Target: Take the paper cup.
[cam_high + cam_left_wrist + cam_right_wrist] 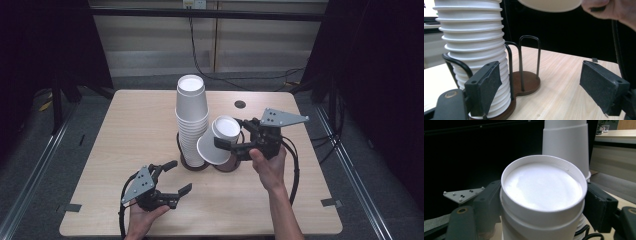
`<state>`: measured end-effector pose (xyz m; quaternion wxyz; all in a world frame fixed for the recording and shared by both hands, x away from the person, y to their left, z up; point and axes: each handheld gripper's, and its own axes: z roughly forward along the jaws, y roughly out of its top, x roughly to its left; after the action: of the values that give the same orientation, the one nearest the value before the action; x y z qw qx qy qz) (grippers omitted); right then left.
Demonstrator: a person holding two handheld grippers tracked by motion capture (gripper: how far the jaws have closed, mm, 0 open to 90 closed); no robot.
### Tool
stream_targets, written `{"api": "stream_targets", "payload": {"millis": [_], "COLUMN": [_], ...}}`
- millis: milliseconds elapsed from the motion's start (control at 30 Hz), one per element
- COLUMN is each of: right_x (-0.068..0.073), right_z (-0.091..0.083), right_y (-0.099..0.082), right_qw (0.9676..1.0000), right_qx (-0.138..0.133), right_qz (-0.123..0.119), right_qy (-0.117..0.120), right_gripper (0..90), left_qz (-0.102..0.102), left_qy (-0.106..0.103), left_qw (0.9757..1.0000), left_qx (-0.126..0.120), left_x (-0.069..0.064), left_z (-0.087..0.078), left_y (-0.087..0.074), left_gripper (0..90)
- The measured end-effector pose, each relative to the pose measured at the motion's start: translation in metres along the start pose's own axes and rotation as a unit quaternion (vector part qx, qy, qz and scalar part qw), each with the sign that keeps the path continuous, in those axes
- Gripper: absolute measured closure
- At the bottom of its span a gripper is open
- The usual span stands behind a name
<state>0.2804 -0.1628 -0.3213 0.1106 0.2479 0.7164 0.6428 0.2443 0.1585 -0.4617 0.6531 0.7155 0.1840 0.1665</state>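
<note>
- One cup (219, 141) is up in the air right now, clamped across its body by my right gripper (231, 142). It is mouth-down and tipped, with the open end leaning toward the stack (191, 120).
- From the right gripper view, both jaws sit flat against the sides of the cup (542, 185), just under its upturned base. That looks like a firm hold with no crushing visible.
- My left gripper (180, 176) hangs low over the near side of the desk (140, 130). Its jaws are spread wide with nothing between them.
- The stack fills one half of the brown holder (227, 166). The other half is bare, and I judge that is where this cup wants to go.
- The left gripper view gives me the target: the empty round of the holder (527, 83) ringed by upright wire loops (530, 37), with the cup's rim hovering above.
- To do this well, I should level the cup first. Tilted like this, the rim could catch a loop or nudge the stack.
- I need to centre the mouth over the bare round, inside the loops, and then lower it straight down and slowly.
- From the high view I cannot tell whether the rim is brushing the stack, so I would ease it away before descending.
- I should release only once the rim is seated on the base, opening gently so the cup doesn't hop.
- The left gripper is free to steady the holder's edge if it slides.
</note>
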Motion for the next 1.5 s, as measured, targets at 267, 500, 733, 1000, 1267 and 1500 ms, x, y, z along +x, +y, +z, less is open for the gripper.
{"api": "stream_targets", "payload": {"millis": [267,500,733,1000,1267,1500], "right_x": [0.003,0.009,0.015,0.019,0.021,0.024], "right_z": [0.011,0.019,0.026,0.036,0.042,0.049], "right_y": [-0.02,-0.039,-0.055,-0.072,-0.078,-0.081], "right_qw": [0.9998,0.9993,0.9986,0.997,0.9956,0.9945], "right_qx": [0.012,0.021,0.037,0.051,0.058,0.059], "right_qz": [0.007,0.013,0.013,0.021,0.021,0.023], "right_qy": [0.011,0.026,0.037,0.054,0.07,0.084], "right_gripper": [23.8,23.7,23.8,23.8,23.8,23.8], "left_qz": [0.005,0.011,0.013,0.018,0.015,0.001], "left_qy": [-0.018,-0.031,-0.052,-0.069,-0.071,-0.089], "left_qw": [0.9998,0.9995,0.9986,0.9975,0.997,0.9955], "left_qx": [0.003,0.002,0.002,0.008,0.026,0.032], "left_x": [-0.004,-0.008,-0.009,-0.01,-0.009,-0.006], "left_z": [0.001,0.003,0.004,0.008,0.015,0.027], "left_y": [0.006,0.011,0.012,0.01,0.006,0.003], "left_gripper": [16.0,15.7,15.4,15.4,13.5,8.1]}}
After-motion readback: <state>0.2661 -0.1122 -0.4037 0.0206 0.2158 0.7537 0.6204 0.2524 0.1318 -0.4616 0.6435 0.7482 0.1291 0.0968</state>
